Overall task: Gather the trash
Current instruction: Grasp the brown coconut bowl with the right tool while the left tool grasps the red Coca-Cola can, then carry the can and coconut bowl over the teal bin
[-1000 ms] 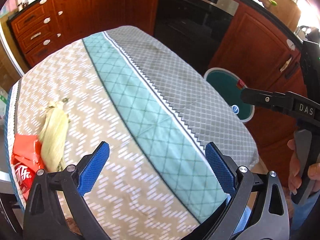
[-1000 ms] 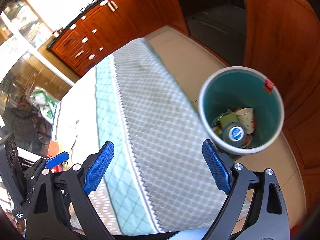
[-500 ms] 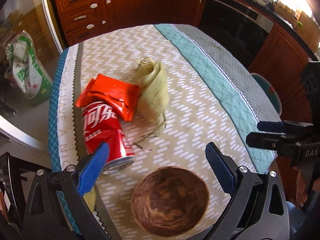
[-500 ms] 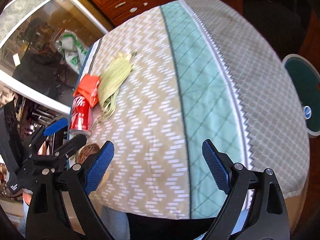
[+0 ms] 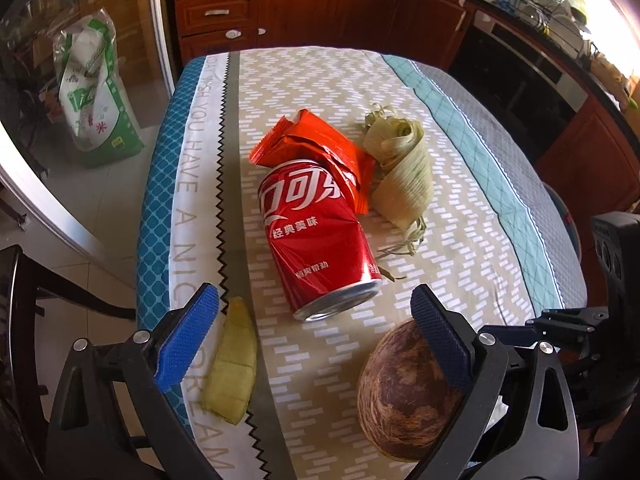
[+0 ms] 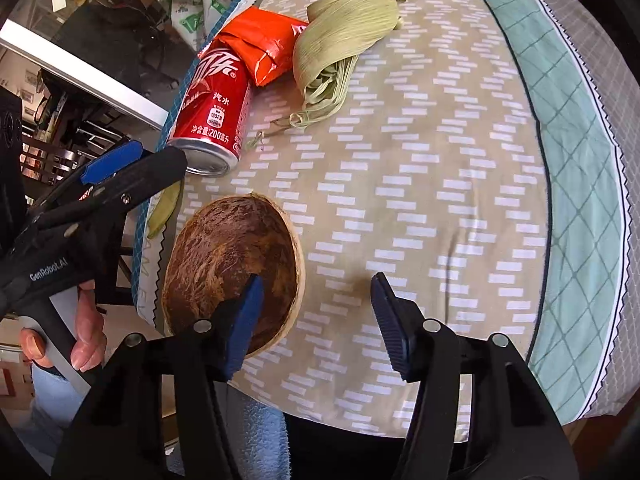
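Straddling coconut shell (image 6: 232, 264) rim, seemingly, right gripper (image 6: 316, 320) jaws parted

Can (image 5: 318, 236) between wrapper (image 5: 316, 144) and shell (image 5: 404, 384)

Wood cabinets (image 5: 320, 4) — tiled floor (image 5: 100, 200), sunlit.

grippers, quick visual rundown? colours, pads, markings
Both the left gripper and the right gripper are black frames with silver screw heads and blue knurled finger pads. The left gripper's body reads "GenRobot.AI" in white in the right wrist view. Bare fingers grip its handle; no sleeve or cable is visible.
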The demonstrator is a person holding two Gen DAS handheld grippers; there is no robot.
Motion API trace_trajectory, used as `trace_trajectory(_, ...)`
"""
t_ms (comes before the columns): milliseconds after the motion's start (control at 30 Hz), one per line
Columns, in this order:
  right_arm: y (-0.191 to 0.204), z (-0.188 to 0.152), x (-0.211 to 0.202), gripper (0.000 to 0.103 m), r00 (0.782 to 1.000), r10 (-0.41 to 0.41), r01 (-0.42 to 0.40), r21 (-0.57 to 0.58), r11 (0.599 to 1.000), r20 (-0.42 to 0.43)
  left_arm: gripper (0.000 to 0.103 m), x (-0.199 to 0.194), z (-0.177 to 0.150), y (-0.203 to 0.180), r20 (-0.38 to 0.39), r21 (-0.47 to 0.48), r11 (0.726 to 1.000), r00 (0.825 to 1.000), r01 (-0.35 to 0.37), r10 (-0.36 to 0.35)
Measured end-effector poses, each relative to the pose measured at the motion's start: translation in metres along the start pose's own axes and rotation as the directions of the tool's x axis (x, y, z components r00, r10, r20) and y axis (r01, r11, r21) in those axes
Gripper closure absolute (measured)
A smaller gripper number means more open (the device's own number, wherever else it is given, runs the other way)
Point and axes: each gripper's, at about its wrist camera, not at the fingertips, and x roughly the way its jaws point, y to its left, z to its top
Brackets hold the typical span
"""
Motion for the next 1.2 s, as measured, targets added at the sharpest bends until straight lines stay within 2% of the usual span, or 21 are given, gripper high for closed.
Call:
trace_trajectory(33, 0.003, 0.001, 0.0, 0.05, 1.0, -0.005, 0.005, -0.01, 1.0, 0.008, 0.006, 0.003, 0.003, 0.002, -0.002, -0.009, 1.0, 1.0, 0.0, 0.0)
trace_trajectory(133, 0.013, 0.003, 0.006, 0.06, 1.0, -0.024, 0.024, -0.048, 0.999, 0.011, 0.006, 0.014, 0.012, 0.006, -0.006, -0.034, 0.999, 1.0, 0.001, -0.001)
trace_trajectory(167, 0.02, 0.004, 0.01, 0.066, 1.0, -0.023, 0.024, -0.062, 0.998, 0.009, 0.006, 0.018, 0.015, 0.006, -0.01, -0.04, 0.999, 1.0, 0.001, -0.001)
trace_trajectory(200, 0.029, 0.006, 0.017, 0.083, 1.0, -0.023, 0.023, -0.075, 0.997, -0.002, 0.006, 0.022, 0.018, 0.007, -0.014, -0.045, 0.999, 1.0, 0.002, -0.002)
trace_trajectory(233, 0.036, 0.006, 0.023, 0.089, 1.0, -0.028, 0.027, -0.085, 0.996, -0.009, 0.006, 0.026, 0.02, 0.006, -0.02, -0.048, 0.999, 1.0, 0.002, -0.003)
trace_trajectory(367, 0.049, 0.006, 0.024, 0.093, 0.999, -0.035, 0.038, -0.116, 0.993, 0.028, 0.006, 0.038, 0.023, 0.0, -0.037, -0.039, 0.999, 0.999, -0.003, 0.002)
trace_trajectory(467, 0.044, 0.007, 0.011, 0.096, 0.994, -0.07, 0.078, -0.098, 0.992, 0.082, 0.006, 0.044, 0.023, -0.003, -0.039, -0.048, 0.999, 0.999, 0.005, -0.007)
trace_trajectory(500, 0.039, 0.011, 0.01, 0.096, 0.992, -0.079, 0.088, -0.087, 0.992, 0.097, 0.012, 0.045, 0.024, -0.002, -0.033, -0.049, 0.999, 0.999, 0.008, -0.01)
trace_trajectory(533, 0.036, 0.012, 0.007, 0.097, 0.99, -0.086, 0.095, -0.077, 0.993, 0.107, 0.028, 0.045, 0.023, -0.003, -0.028, -0.048, 0.999, 1.0, 0.011, -0.012)
trace_trajectory(600, 0.03, 0.012, 0.002, 0.097, 0.985, -0.113, 0.121, -0.056, 0.991, 0.128, 0.037, 0.047, 0.022, -0.005, -0.037, -0.046, 0.999, 0.999, 0.013, -0.015)
trace_trajectory(767, 0.011, 0.013, -0.012, 0.097, 0.958, -0.209, 0.216, -0.016, 0.976, 0.196, 0.039, 0.037, 0.014, -0.018, -0.019, 0.001, 1.0, 1.0, -0.006, 0.006)
trace_trajectory(867, -0.01, 0.012, -0.026, 0.097, 0.946, -0.231, 0.233, 0.019, 0.972, 0.227, 0.039, 0.029, 0.008, -0.028, -0.015, 0.03, 1.0, 1.0, -0.009, 0.009)
trace_trajectory(967, -0.025, 0.01, -0.046, 0.097, 0.921, -0.263, 0.261, 0.045, 0.964, 0.288, 0.039, 0.021, 0.004, -0.036, -0.017, 0.046, 0.999, 1.0, 0.005, -0.004)
trace_trajectory(1100, -0.047, 0.002, -0.07, 0.097, 0.9, -0.285, 0.276, 0.076, 0.958, 0.329, 0.039, 0.012, 0.0, -0.051, -0.017, 0.075, 0.997, 0.999, 0.032, -0.031)
trace_trajectory(1200, -0.059, -0.002, -0.08, 0.097, 0.892, -0.29, 0.27, 0.105, 0.957, 0.346, 0.039, 0.003, -0.002, -0.068, -0.012, 0.103, 0.993, 0.998, 0.061, -0.06)
